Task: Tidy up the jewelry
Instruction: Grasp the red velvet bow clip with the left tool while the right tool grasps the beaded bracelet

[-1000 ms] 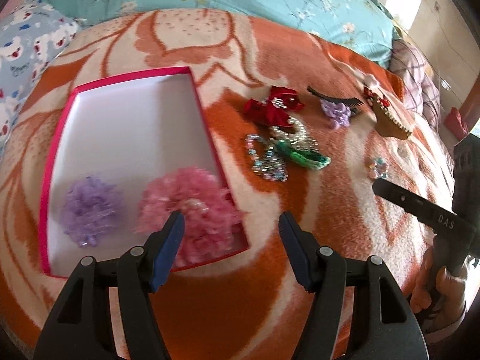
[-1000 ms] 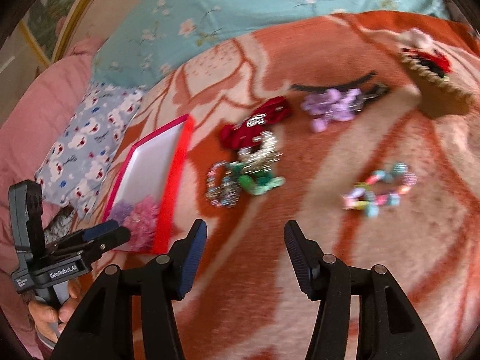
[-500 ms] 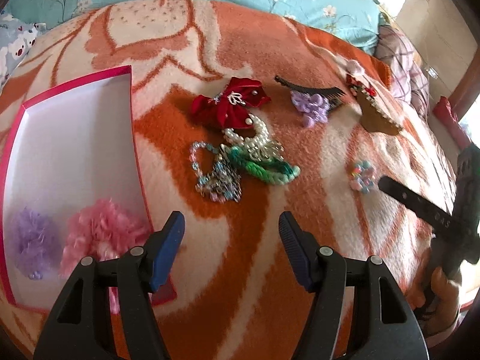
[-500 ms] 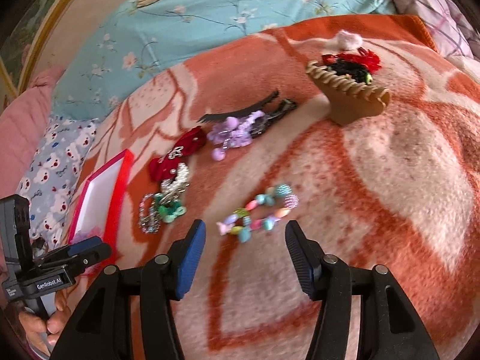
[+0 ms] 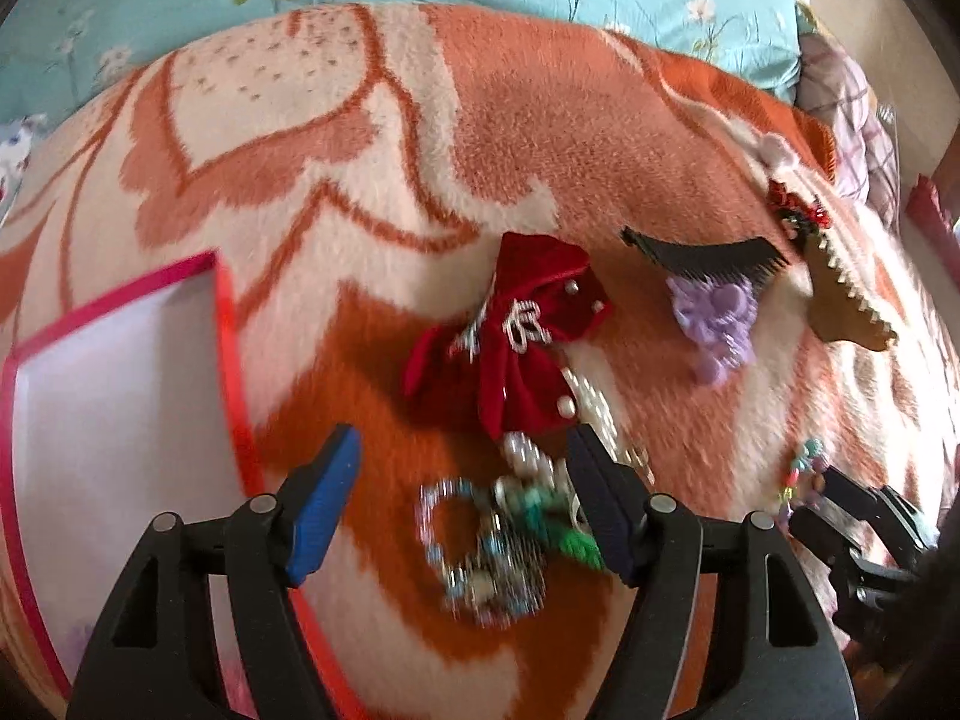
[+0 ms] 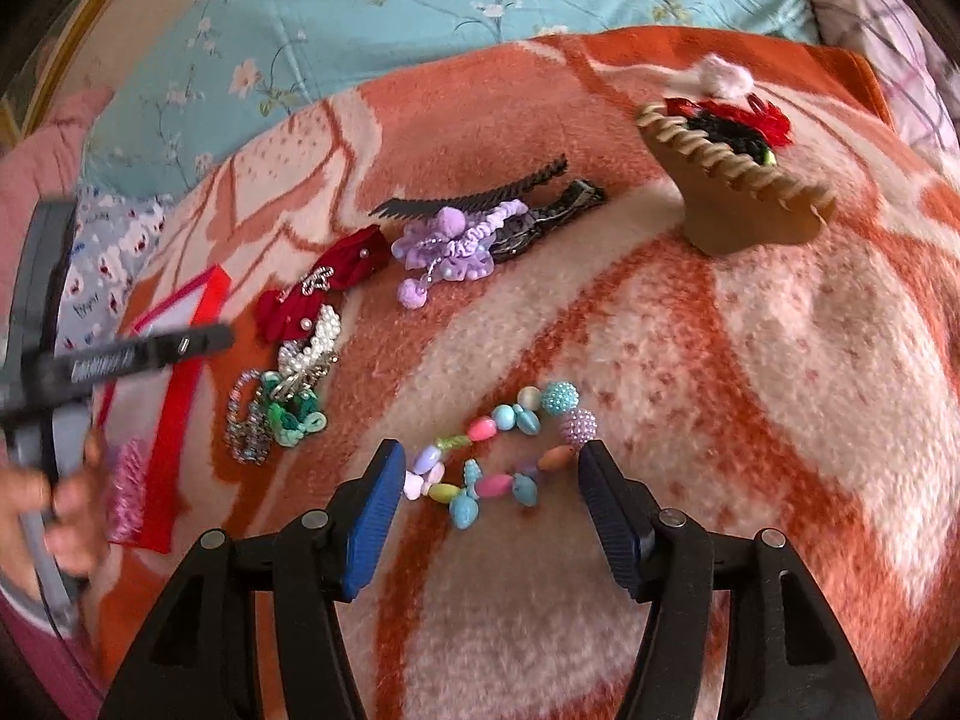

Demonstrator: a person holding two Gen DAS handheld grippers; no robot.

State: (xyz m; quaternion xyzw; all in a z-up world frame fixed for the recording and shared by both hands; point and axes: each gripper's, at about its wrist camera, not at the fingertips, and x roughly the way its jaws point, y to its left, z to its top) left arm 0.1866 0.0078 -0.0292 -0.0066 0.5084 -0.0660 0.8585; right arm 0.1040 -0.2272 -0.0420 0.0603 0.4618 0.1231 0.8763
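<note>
Between the spread jaws of our left gripper (image 5: pixel 462 498) the bracelet tangle (image 5: pixel 498 540) blurs; we cannot separate its chains and beads. The pink box (image 5: pixel 231 360) to its left is cut off by the frame. Our right gripper (image 6: pixel 486 492), also wide and holding nothing, brackets the pastel bead bracelet (image 6: pixel 498 450). Everything lies on an orange floral blanket (image 6: pixel 750 390), with a teal bedspread (image 6: pixel 420 0) beyond.
</note>
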